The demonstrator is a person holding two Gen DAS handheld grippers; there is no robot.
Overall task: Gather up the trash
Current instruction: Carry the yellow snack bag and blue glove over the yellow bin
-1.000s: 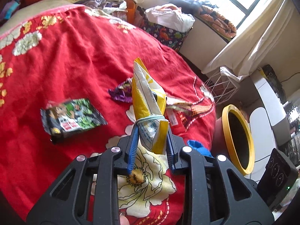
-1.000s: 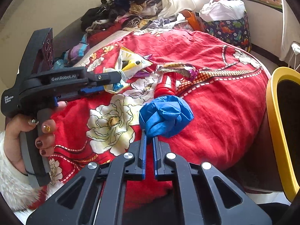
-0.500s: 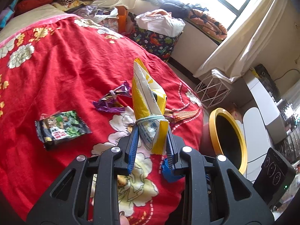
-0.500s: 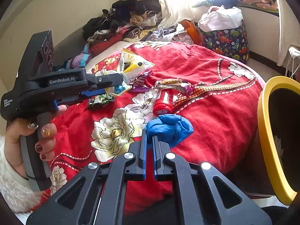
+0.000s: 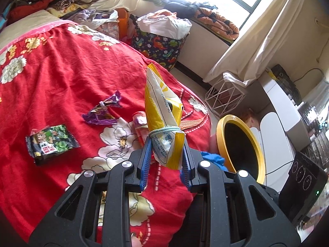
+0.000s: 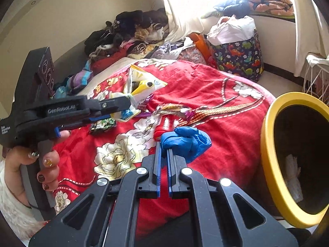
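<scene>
Left gripper [image 5: 166, 160] pinches a yellow bag [image 5: 162, 113], held upright above the red bedspread [image 5: 51, 78]; right gripper [image 6: 163, 154] clamps a blue glove [image 6: 185, 142]. Yellow bin [image 6: 273, 164] at 3 o'clock; green packet [image 5: 51, 142] and purple wrapper [image 5: 102, 111] lie farther out at 10 o'clock

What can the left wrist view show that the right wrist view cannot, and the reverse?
Only the left wrist view shows the left tool from behind, gripping the yellow snack bag. Only the right wrist view shows crumpled paper inside the yellow bin and the hand. Both show the red blanket, green wrapper, and blue glove.
</scene>
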